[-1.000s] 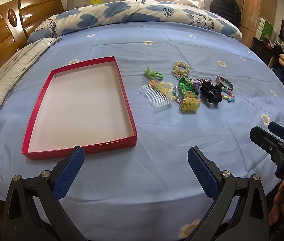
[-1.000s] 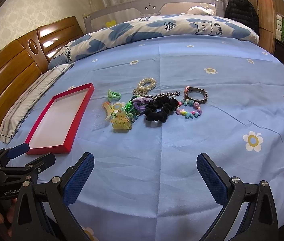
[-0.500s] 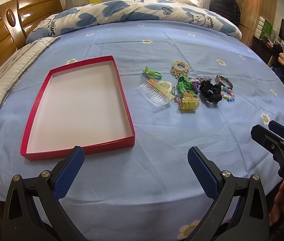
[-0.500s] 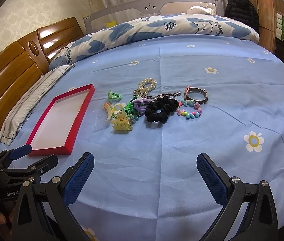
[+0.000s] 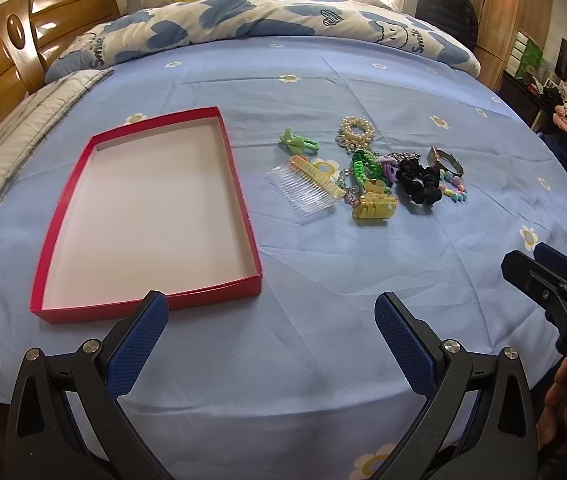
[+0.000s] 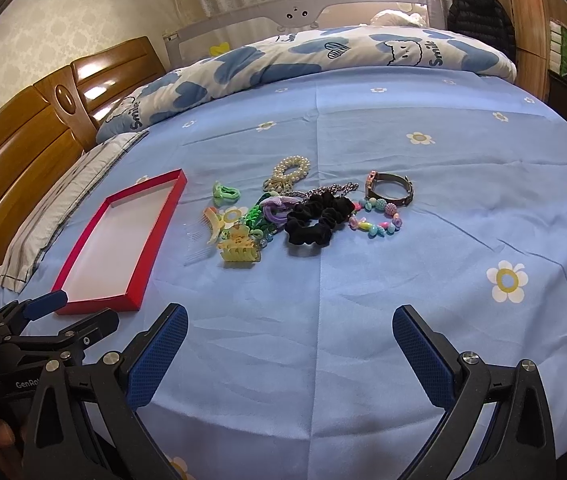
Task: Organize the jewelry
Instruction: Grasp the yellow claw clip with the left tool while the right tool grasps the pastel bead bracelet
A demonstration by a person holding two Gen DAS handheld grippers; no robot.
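Nothing sits in the red box (image 5: 147, 208) yet; jewelry pile (image 6: 307, 212) waits mid-bed, left claw (image 5: 271, 332) and right claw (image 6: 289, 344) both wide open, empty.

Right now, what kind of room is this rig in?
A bedroom, almost certainly. The work surface is a bed with a blue flowered sheet, a wooden headboard stands at one end, and a rolled duvet lies along the far side.

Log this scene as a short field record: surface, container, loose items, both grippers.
surface: blue flowered bedsheet
container: red tray, nothing in it
loose items: clear comb, yellow claw clip, black scrunchie, pearl bracelet, watch, bead bracelet, all beside the tray
left gripper: open, holding nothing
right gripper: open, holding nothing
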